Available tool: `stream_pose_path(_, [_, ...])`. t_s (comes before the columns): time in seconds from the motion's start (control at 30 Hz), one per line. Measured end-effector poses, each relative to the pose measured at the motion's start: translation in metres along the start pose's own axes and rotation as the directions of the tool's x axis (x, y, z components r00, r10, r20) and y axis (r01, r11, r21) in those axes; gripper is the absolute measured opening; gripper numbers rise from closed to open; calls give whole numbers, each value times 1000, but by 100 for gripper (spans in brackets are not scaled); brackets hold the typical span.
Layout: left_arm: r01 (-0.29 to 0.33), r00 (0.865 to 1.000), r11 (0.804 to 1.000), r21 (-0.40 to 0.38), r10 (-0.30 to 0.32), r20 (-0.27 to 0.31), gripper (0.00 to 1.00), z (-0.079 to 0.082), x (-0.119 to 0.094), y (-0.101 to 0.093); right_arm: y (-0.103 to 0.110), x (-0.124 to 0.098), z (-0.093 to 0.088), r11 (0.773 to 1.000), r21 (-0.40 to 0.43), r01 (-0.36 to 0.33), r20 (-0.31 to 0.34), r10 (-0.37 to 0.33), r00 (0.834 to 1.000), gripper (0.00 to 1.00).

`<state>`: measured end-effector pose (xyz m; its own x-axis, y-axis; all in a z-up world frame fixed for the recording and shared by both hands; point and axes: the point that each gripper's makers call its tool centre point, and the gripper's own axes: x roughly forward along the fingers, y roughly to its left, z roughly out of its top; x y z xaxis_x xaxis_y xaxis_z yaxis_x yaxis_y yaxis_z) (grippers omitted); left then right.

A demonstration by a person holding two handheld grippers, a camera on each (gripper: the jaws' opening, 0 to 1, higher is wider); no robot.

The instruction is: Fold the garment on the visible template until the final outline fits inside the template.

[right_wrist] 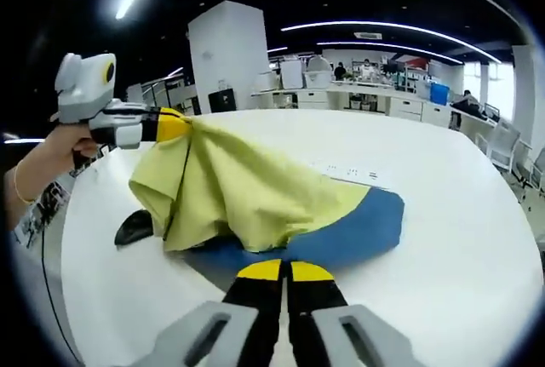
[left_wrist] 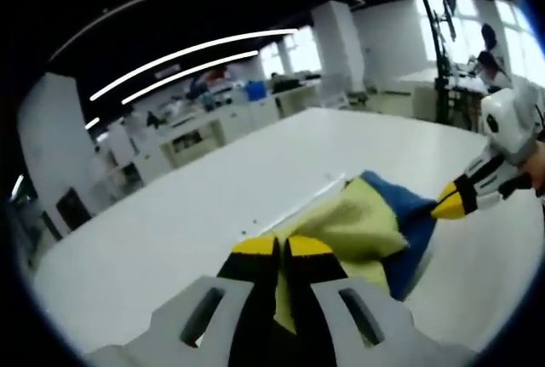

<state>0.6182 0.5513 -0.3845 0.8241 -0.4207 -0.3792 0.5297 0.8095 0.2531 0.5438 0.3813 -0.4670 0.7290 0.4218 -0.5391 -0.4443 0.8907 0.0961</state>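
The garment is yellow with a blue part and lies partly on the white table. My left gripper is shut on a yellow edge of the garment. In the right gripper view the left gripper holds that edge lifted at the left, so the yellow cloth hangs like a tent. My right gripper is shut on the near blue edge. In the left gripper view the right gripper pinches the blue corner at the right.
Faint thin marks show on the table beyond the garment. A small dark object lies by the yellow hem. A hand holds the left gripper. Desks and a white pillar stand far behind.
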Motion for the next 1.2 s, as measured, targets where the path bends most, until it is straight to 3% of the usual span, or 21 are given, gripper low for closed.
stream_pose_path(0.3, [5,1000,1000,-11,-5,-9,0,-1,-2,-2,-37,-28,2,997,-31,70,-26,-70,997,0])
stream_pose_path(0.57, [47,999,998,-30,-48,-21,0,0,-6,-15,-70,-59,-6,988,-35,149,-57,-150,987,0])
stream_pose_path(0.9, [133,990,991,-28,-135,-42,0,2,-19,-48,-96,-80,-12,979,-11,203,-78,-203,976,0])
stream_pose_path(1.1, [189,975,975,-118,-200,-93,0,-9,-26,-67,-111,-91,-13,971,-60,233,-101,-238,966,0])
stream_pose_path(1.2, [214,969,963,-162,-230,-86,0,-7,-28,-75,-116,-93,-10,971,-60,230,-102,-236,966,0])
